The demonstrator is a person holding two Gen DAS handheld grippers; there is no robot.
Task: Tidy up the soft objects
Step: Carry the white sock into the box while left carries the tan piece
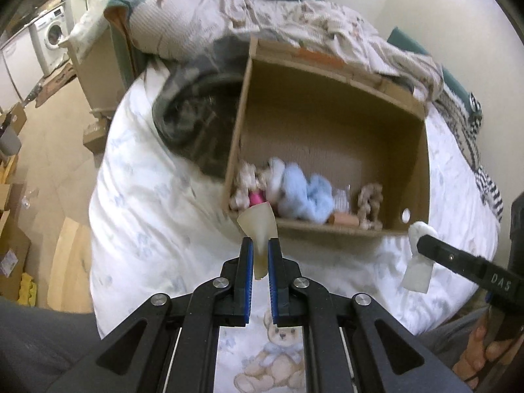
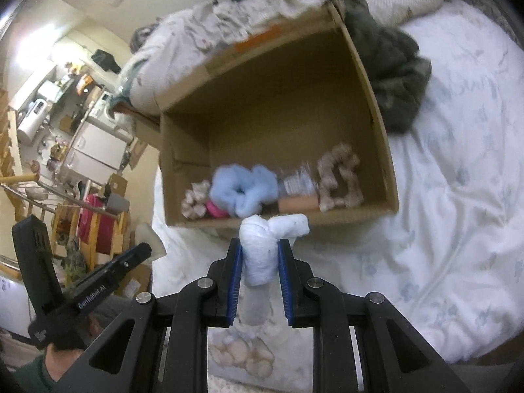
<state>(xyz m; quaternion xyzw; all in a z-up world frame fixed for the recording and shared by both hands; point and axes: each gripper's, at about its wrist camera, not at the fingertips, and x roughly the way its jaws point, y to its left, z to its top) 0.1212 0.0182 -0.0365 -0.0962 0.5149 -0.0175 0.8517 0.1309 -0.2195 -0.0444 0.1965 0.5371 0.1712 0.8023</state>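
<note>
cardboard box (image 1: pixel 416 163) on bed (image 1: pixel 147 196), scrunchie (image 2: pixel 242 190) inside, blanket (image 2: pixel 396 75) beside box

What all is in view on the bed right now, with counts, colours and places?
open cardboard box: one, brown, on the bed
fluffy blue scrunchie: one, light blue, inside box, near wall
beige knitted pieces: two, one at each end of the row
pink item: one, beside scrunchie
dark grey fuzzy blanket: one, against the box
white printed duvet: one, underneath
translucent cream soft piece: one, in left claw
white knotted cloth: one, in right claw
</note>
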